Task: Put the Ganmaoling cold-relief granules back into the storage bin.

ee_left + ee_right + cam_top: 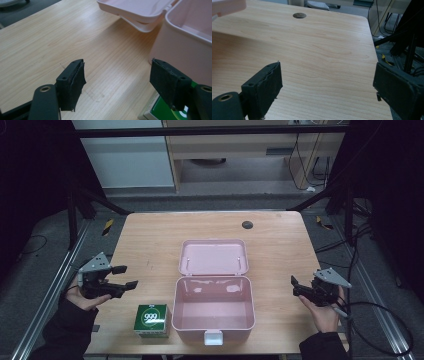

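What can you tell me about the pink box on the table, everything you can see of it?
The pink box looks like glossy plastic, rectangular with rounded corners. It stands open near the front middle of the wooden table, its lid folded back flat behind it, inner side up. Nothing can be seen inside. A pale latch hangs at its front wall. A green carton sits close at its left; neither hand-held gripper touches it.

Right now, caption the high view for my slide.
Open pink box, green carton beside it, left gripper and right gripper open either side.
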The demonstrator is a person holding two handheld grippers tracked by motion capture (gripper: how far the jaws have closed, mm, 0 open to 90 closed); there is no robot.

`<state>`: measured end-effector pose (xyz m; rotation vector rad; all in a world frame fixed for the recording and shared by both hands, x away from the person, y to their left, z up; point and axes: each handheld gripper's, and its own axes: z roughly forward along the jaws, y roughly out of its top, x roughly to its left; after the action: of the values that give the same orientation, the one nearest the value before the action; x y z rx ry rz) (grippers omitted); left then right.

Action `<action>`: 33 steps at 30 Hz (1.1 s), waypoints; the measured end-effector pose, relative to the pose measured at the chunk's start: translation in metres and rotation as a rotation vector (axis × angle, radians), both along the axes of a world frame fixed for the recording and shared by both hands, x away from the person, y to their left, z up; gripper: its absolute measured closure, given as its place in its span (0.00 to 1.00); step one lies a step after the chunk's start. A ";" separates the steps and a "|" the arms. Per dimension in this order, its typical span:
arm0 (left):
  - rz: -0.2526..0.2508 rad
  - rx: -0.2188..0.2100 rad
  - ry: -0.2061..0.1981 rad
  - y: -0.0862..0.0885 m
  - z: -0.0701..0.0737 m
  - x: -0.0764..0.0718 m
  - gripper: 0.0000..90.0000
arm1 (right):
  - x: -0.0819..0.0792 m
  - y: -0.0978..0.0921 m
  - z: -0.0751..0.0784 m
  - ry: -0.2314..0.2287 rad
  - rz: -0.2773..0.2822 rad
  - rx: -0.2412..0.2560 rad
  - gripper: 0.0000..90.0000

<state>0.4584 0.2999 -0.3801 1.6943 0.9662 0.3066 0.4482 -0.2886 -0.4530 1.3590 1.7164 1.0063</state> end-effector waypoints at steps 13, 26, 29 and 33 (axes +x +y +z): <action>-0.112 0.048 0.043 -0.018 0.007 -0.008 0.24 | 0.001 0.002 -0.004 0.016 0.027 -0.025 0.09; -0.174 0.071 0.091 -0.037 0.006 -0.020 0.20 | 0.002 0.003 -0.008 0.038 0.045 -0.040 0.07; -0.188 0.073 0.096 -0.040 0.006 -0.022 0.19 | 0.002 0.003 -0.008 0.038 0.047 -0.042 0.07; -0.194 0.074 0.107 -0.045 0.005 -0.025 0.18 | 0.003 0.004 -0.009 0.048 0.050 -0.043 0.07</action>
<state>0.4333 0.2553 -0.3753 1.8723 0.8683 0.1255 0.4509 -0.2847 -0.4617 1.3279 1.8054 0.9662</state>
